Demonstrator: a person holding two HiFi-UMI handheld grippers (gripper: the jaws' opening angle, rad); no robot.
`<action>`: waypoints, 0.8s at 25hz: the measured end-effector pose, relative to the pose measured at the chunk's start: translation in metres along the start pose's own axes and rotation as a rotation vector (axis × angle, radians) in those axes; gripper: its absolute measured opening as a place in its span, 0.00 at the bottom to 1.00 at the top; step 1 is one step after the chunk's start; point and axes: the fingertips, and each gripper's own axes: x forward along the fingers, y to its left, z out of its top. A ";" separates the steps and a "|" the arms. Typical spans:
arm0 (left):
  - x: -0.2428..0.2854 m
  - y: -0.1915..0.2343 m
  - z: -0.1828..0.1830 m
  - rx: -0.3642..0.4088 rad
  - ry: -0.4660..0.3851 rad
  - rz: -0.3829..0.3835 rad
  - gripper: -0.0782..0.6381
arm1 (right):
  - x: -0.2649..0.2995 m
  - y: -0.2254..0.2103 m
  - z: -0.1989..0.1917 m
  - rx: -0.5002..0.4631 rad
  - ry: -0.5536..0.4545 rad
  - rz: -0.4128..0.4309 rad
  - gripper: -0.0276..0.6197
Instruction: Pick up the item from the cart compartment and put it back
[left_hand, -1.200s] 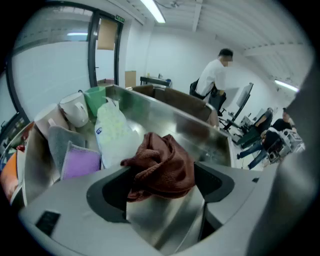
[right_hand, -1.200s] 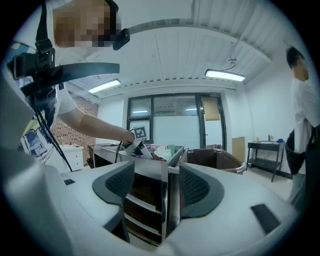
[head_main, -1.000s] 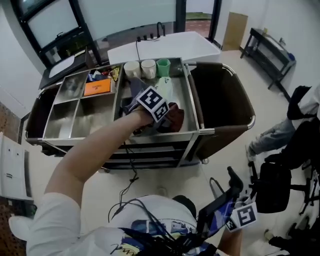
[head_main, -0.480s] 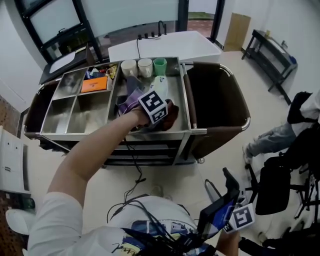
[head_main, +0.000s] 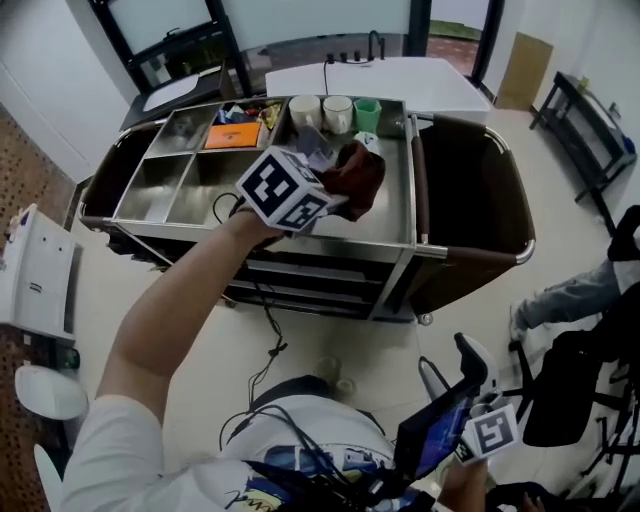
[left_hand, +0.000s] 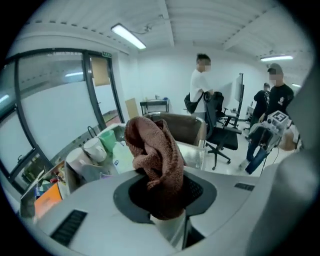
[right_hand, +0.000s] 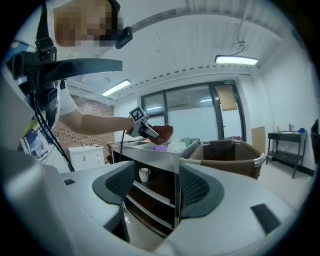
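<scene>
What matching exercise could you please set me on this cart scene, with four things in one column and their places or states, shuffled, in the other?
Things:
1. brown cloth
2. green cup
3. orange packet
4. right gripper

Places or states:
A. open and empty, low, away from the cart
B. clamped in the left gripper, held above the cart top
C. lying in a small rear compartment of the cart
D. standing at the cart's back edge, next to two white mugs

Pairs: 1-B, 2-D, 3-C, 4-A
</scene>
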 end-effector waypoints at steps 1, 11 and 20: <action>-0.015 -0.003 0.002 -0.013 -0.035 0.011 0.23 | 0.002 0.004 -0.001 -0.001 -0.001 0.017 0.52; -0.140 -0.063 -0.003 -0.127 -0.424 0.123 0.23 | 0.014 0.029 0.003 -0.025 0.001 0.112 0.52; -0.188 -0.086 -0.044 -0.261 -0.619 0.142 0.23 | 0.037 0.045 0.022 -0.072 0.008 0.119 0.52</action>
